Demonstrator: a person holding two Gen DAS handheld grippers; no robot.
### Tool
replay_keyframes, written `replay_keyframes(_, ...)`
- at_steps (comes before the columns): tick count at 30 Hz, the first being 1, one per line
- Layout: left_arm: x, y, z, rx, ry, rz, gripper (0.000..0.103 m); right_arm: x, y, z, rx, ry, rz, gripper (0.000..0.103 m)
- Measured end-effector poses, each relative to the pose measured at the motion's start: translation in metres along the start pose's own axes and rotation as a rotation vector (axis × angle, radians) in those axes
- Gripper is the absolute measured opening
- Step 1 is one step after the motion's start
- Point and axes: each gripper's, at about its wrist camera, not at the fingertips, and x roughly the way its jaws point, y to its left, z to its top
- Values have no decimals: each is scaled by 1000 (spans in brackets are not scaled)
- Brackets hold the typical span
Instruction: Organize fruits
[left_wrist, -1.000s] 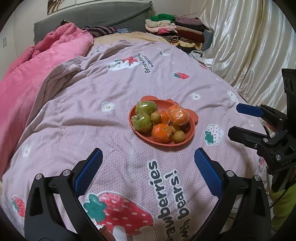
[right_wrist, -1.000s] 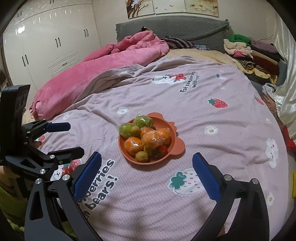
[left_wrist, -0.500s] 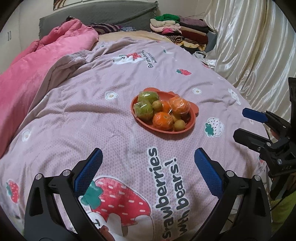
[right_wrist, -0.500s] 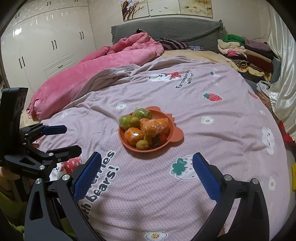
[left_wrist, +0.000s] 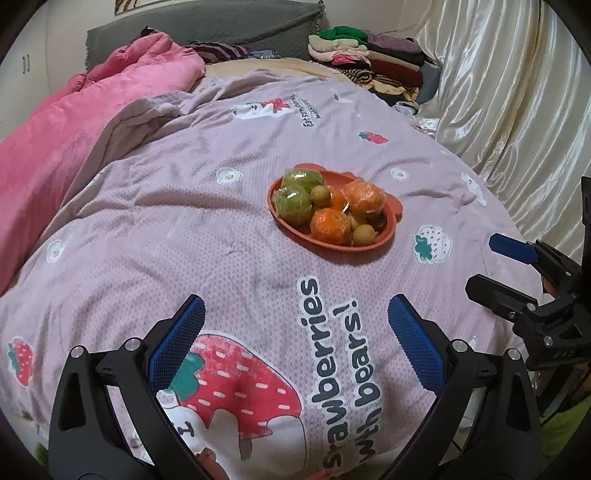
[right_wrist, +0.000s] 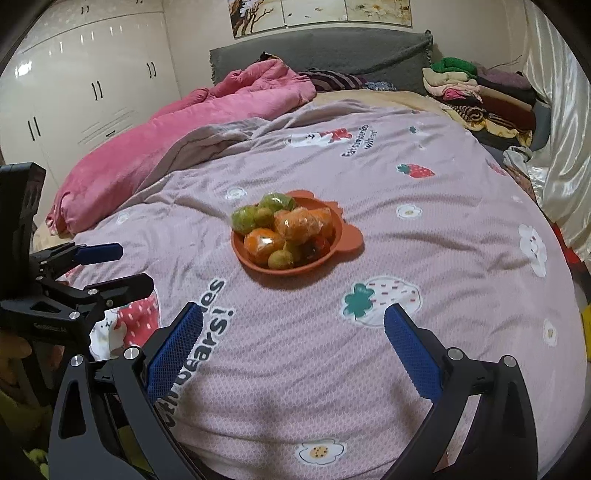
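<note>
A bed covered by a lilac strawberry-print quilt (left_wrist: 229, 236) carries an orange bear-eared bowl (left_wrist: 384, 236) at its centre. All visible fruit lies heaped inside this bowl: two green wrapped fruits (left_wrist: 293, 201) at 10 o'clock, two orange wrapped fruits (left_wrist: 364, 199) from 2 to 6 o'clock, and small brown-green round fruits (left_wrist: 364, 235) tucked between them. No fruit is seen on the quilt.

The left claw (left_wrist: 295, 339) hangs over the quilt at 6 o'clock from the bowl, well apart from it, jaws spread wide and empty. The right claw (right_wrist: 293, 345) does likewise, also wide and empty; in the left wrist view it shows at 3 o'clock.

This arrangement fits two stages: fruit gathered into the bowl as the finished state, or a mixed heap awaiting sorting by kind. The pictures do not settle which.

Handling notes, as a judgement: the film wrapping looks slick, so any grip should close across a fruit's widest part. The heap is packed and the quilt is soft, so a sideways push may tip the bowl or roll the small fruits out; a vertical approach seems safer.

A pink duvet (right_wrist: 155, 147) lies at 10 o'clock, folded clothes (right_wrist: 476, 88) at 1 o'clock.
</note>
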Motion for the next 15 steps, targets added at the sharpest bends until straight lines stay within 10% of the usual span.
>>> replay_keyframes(15,10,-1,-18,-17,21,11,93,12,-9,-30,53,35,-50,98)
